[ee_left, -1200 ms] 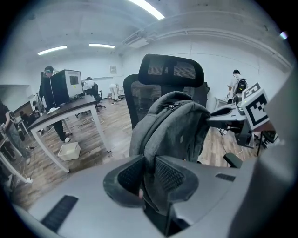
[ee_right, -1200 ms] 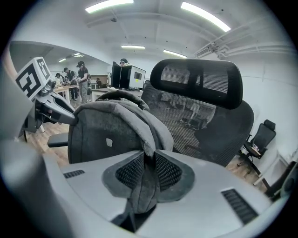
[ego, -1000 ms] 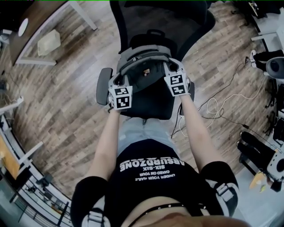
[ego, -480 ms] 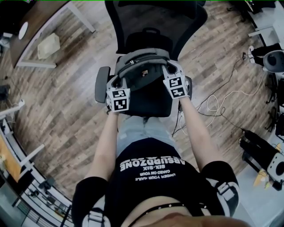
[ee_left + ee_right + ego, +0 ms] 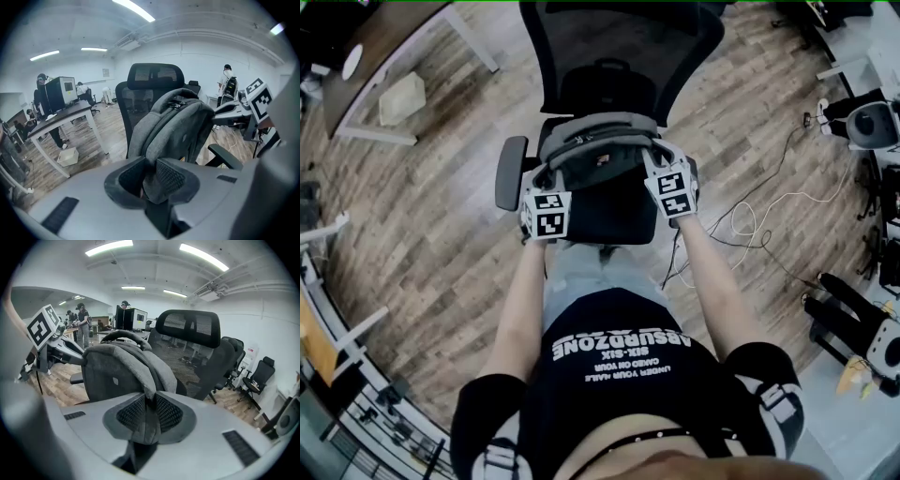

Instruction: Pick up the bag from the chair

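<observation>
Bag (image 5: 600,125), clamped in left gripper (image 5: 149,176) and right gripper (image 5: 149,411) jaws, at black chair (image 5: 619,47); wood-plank floor (image 5: 441,187).

So my right gripper (image 5: 149,405) is clamping onto a fold of the grey fabric backpack (image 5: 123,369), with the dark textured pads (image 5: 168,412) pressing the cloth from both sides. The bag is standing upright right in front of me, its black top handle (image 5: 123,335) arching over it. The black mesh office chair (image 5: 192,341) with a headrest is looming behind it. My left gripper (image 5: 80,359) is poking in at the bag's far side, with its black-and-white marker cube (image 5: 43,326) showing. A few people (image 5: 83,324) are standing way back by a desk.
</observation>
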The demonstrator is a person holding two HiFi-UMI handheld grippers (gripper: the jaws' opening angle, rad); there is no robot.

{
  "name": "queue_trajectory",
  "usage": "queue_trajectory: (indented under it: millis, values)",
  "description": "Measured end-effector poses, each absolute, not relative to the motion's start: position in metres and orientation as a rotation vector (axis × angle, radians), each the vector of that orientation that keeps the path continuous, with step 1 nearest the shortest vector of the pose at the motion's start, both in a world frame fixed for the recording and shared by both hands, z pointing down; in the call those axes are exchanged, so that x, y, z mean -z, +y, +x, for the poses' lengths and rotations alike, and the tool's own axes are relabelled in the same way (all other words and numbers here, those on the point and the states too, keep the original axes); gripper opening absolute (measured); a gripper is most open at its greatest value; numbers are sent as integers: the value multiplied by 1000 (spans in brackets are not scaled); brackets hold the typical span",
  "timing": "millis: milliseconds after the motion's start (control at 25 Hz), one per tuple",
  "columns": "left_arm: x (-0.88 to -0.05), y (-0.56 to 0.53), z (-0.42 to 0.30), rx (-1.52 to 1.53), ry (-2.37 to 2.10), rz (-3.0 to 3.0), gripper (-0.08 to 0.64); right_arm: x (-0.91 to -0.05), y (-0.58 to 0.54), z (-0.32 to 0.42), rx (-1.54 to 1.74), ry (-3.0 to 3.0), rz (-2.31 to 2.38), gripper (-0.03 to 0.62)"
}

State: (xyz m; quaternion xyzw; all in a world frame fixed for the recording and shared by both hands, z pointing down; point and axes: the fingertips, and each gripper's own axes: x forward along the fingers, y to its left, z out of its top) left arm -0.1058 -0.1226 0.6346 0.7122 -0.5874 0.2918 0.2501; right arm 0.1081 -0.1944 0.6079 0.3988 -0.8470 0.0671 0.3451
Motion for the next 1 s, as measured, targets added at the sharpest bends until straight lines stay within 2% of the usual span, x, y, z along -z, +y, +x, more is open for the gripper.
queue_trajectory:
  millis: [1000]
  values:
    - [-586, -27, -100, -799, -1669, 1987, 75, -576, -74, 124, -244, -2235, 1025, 71]
